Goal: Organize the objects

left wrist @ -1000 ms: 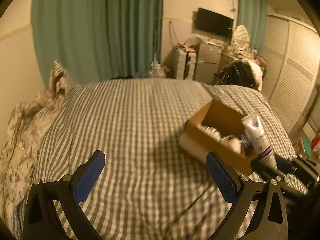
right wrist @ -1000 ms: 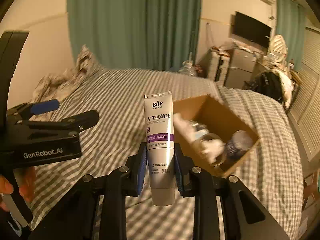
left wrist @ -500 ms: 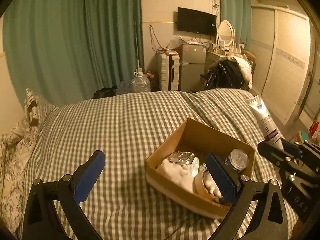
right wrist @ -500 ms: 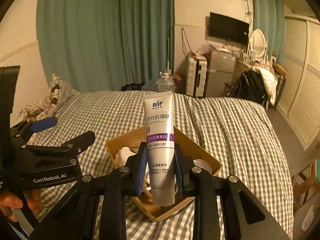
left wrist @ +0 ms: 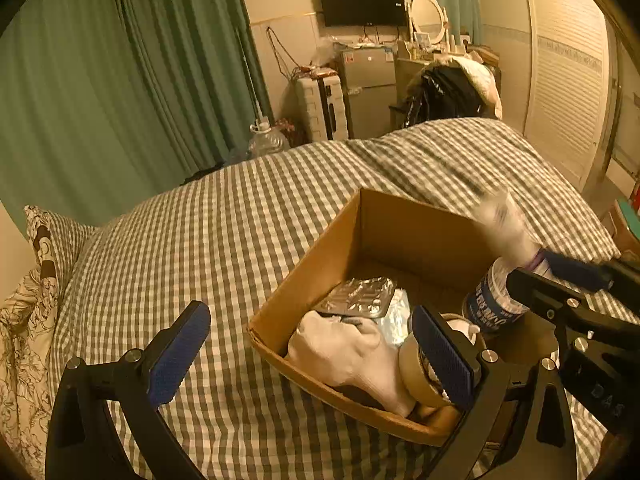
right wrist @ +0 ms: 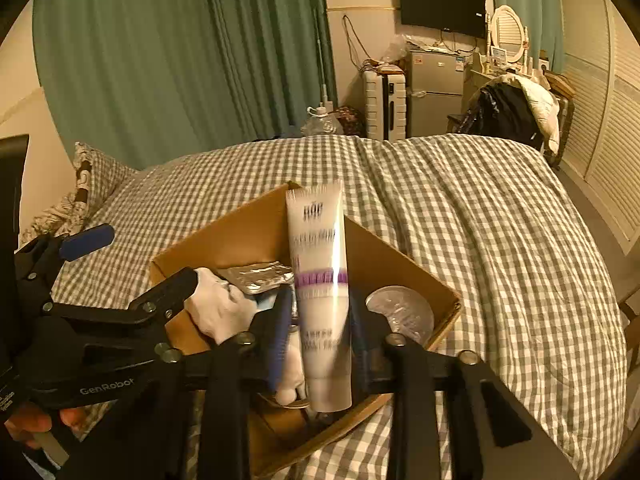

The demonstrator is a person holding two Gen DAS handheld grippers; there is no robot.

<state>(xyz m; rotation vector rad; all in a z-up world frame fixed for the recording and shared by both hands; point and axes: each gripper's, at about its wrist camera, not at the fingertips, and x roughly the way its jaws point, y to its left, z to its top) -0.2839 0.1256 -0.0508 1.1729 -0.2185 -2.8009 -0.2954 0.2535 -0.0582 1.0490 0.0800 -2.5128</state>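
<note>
**Tube loosened between the right tongs above the open box**

The right gripper [right wrist: 320, 332] is seen over a cardboard box [right wrist: 248, 236] set on a checked bedspread [right wrist: 480, 208]. A white tube with a purple band [right wrist: 322, 292] stands upright between its blue pads, cap end down and crimped end up. The jaws have just been opening, and a gap is now visible on either side of the tube, so it is no longer pinched; its print is blurred. Directly below and beyond the tongs, the box interior is shown: a foil blister pack [right wrist: 256, 276] to the left of the tube, a white cloth [right wrist: 218, 308] nearer and further left, and a round jar lid [right wrist: 400, 312] to the right.

The left gripper [left wrist: 312, 354] is held with its pads spread wide and nothing between them. Its right pad is seen in front of the box's near corner, its left pad over the bare bedspread. A roll of tape [left wrist: 416, 376] lies just behind the right pad, beside the cloth.
</note>
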